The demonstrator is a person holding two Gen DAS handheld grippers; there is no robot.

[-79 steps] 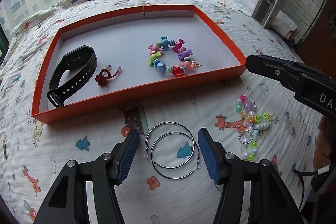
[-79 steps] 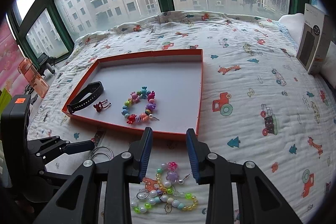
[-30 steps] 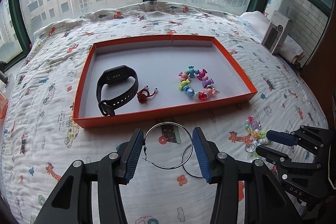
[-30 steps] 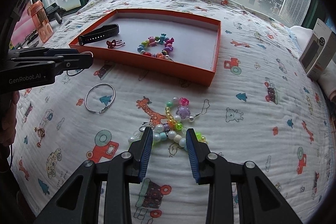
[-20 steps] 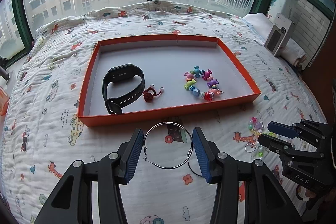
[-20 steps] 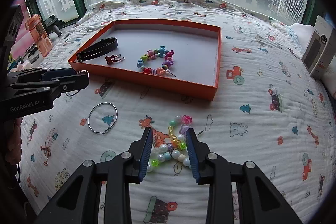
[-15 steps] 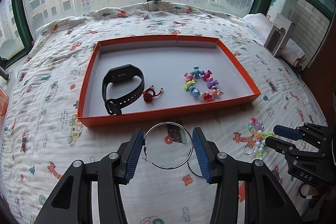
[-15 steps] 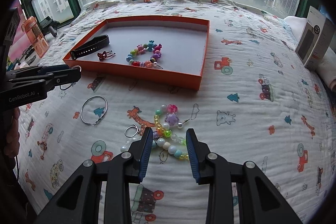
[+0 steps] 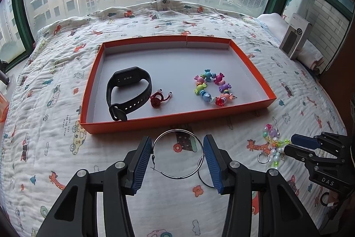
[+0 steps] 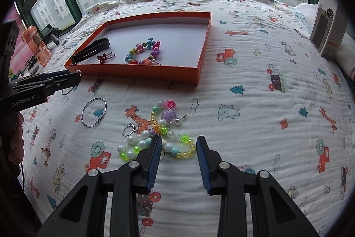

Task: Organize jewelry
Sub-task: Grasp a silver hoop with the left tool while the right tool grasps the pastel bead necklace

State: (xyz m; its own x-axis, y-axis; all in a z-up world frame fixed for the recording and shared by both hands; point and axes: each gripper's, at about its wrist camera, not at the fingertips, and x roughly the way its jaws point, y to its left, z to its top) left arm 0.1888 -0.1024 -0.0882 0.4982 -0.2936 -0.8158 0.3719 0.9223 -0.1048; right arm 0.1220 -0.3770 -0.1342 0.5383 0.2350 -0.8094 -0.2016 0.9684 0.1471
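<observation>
My left gripper (image 9: 177, 159) is shut on a silver hoop earring (image 9: 177, 130), held just above the bedspread in front of the orange tray (image 9: 177, 119). A second hoop (image 10: 94, 112) lies flat on the bed. The tray holds a black watch band (image 9: 128, 92), a small red knotted piece (image 9: 156, 100) and a candy-bead bracelet (image 9: 212, 90). My right gripper (image 10: 176, 148) stands open low over a pastel beaded bracelet (image 10: 164, 123), with part of its bead string between the fingertips. A small silver ring (image 10: 128, 129) lies beside those beads.
A grey and white box (image 10: 328, 26) leans at the bed's right end. An orange bottle (image 10: 36, 46) stands by the window on the left. A tiny gold charm (image 10: 46, 151) lies near the hand (image 10: 15, 137) that holds the left gripper (image 10: 76, 78).
The left gripper lifted one hoop off the bed, left the other behind, and has since stayed still. The right gripper shifted sideways over the beaded bracelet and rolled a little.
</observation>
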